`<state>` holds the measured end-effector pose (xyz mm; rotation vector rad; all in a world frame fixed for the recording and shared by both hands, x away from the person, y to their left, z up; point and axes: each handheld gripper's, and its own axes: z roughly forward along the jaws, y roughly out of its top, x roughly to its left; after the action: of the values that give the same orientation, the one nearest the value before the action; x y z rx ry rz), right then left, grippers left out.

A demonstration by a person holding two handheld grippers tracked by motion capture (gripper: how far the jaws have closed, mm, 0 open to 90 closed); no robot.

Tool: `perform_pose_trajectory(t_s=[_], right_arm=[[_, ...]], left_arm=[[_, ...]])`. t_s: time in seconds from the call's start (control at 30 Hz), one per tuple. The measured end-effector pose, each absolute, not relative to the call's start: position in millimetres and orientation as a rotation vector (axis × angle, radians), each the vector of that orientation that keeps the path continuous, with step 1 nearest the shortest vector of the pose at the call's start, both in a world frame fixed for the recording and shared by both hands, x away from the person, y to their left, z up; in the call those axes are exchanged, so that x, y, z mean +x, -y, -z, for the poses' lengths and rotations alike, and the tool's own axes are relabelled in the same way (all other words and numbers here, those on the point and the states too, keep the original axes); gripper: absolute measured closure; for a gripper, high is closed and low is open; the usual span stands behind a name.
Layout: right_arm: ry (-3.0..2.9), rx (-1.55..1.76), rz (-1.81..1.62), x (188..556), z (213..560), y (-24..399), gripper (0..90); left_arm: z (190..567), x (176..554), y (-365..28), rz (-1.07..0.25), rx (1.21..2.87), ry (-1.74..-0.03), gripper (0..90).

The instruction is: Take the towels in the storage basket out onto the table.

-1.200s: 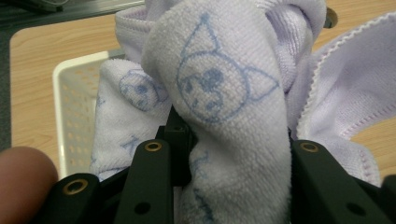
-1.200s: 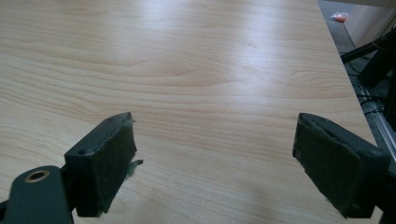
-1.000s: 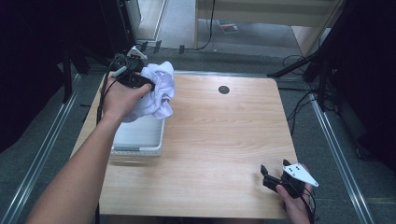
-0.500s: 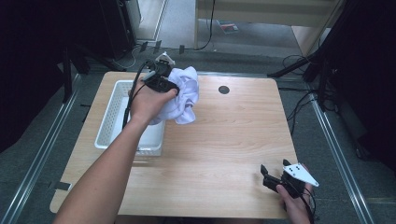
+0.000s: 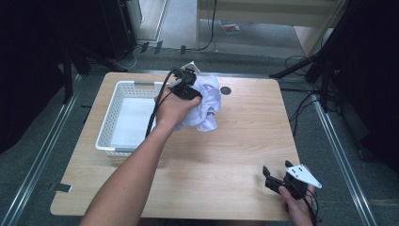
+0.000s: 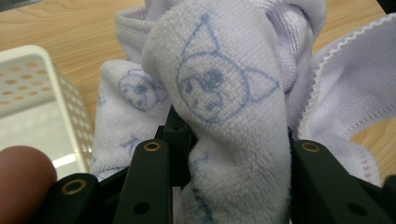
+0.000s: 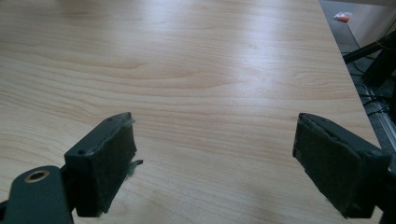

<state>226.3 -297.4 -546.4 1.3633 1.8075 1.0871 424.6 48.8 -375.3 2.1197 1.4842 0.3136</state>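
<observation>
1. We see the left claw (image 5: pixel 188 87) in the high view at about 11 o'clock from the tabletop's centre, above the far part of the light wooden tabletop (image 5: pixel 226 155).
2. Its jaws are pinching a bunched pale lilac terry towel with blue cartoon-face prints (image 5: pixel 204 106). In the left gripper view the towel (image 6: pixel 224 93) fills the gap between the two black jaws and bulges up over them.
3. The towel hangs off the claw just to the 3 o'clock side of the white perforated plastic basket (image 5: pixel 123 117). Whether its lower folds touch the wood we cannot tell.
4. The basket sits at 9 o'clock on the tabletop. Its corner (image 6: pixel 32 88) shows at the left of the left gripper view, beside the towel.
5. A small dark round hole (image 5: pixel 226 90) in the tabletop lies just at 3 o'clock of the towel.
6. The right claw (image 5: pixel 275 176) rests low at about 5 o'clock near the front edge, well apart from the towel.
7. In the right gripper view its jaws stand spread wide, with bare wood (image 7: pixel 210 93) between them.
</observation>
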Motion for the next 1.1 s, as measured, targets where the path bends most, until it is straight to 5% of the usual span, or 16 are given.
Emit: perform_pose_trajectory(t_s=[1.0, 1.1], right_arm=[[-1.805, 1.368, -1.102, 227.2, 546.4, 298.7, 13.4], [-1.805, 1.367, -1.101, 227.2, 546.4, 298.6, 13.4]], left_arm=[[476.0, 429.1, 4.8, -0.138, 2.138, -1.497, 60.9], [477.5, 429.1, 5.9, -0.118, 2.134, -1.480, 46.5]])
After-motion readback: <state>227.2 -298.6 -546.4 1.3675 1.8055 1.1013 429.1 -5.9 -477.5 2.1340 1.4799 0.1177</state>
